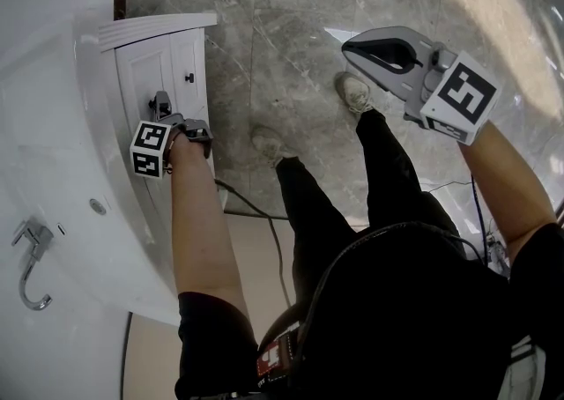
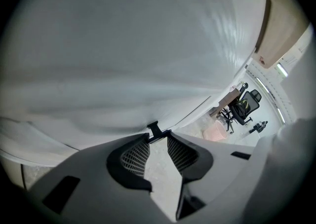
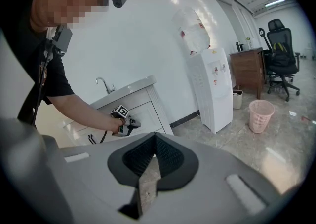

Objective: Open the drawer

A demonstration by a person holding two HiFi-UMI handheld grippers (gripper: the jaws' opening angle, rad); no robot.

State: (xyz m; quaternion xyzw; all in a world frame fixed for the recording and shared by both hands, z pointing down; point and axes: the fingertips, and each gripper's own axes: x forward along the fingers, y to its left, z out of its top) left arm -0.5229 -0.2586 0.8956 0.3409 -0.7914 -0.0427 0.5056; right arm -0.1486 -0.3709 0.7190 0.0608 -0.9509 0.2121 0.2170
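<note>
A white vanity cabinet (image 1: 141,68) stands at the left of the head view, and my left gripper (image 1: 160,106) is against its front. In the left gripper view the white drawer front (image 2: 123,45) fills the frame. A small black handle (image 2: 154,129) sits right at the tips of my left gripper (image 2: 157,136), and the jaws are closed onto it. My right gripper (image 1: 351,48) hangs in the air over the floor, away from the cabinet. It is shut with nothing between its pads (image 3: 154,138). From the right gripper view the left gripper (image 3: 126,122) shows at the cabinet (image 3: 145,112).
A sink top with a faucet (image 1: 31,257) lies above the cabinet, and a door below has a black knob (image 1: 189,78). A cable (image 1: 264,213) runs over the marble floor by the person's shoes (image 1: 355,90). A water dispenser (image 3: 212,90), pink basket (image 3: 260,114) and office chair (image 3: 281,65) stand farther off.
</note>
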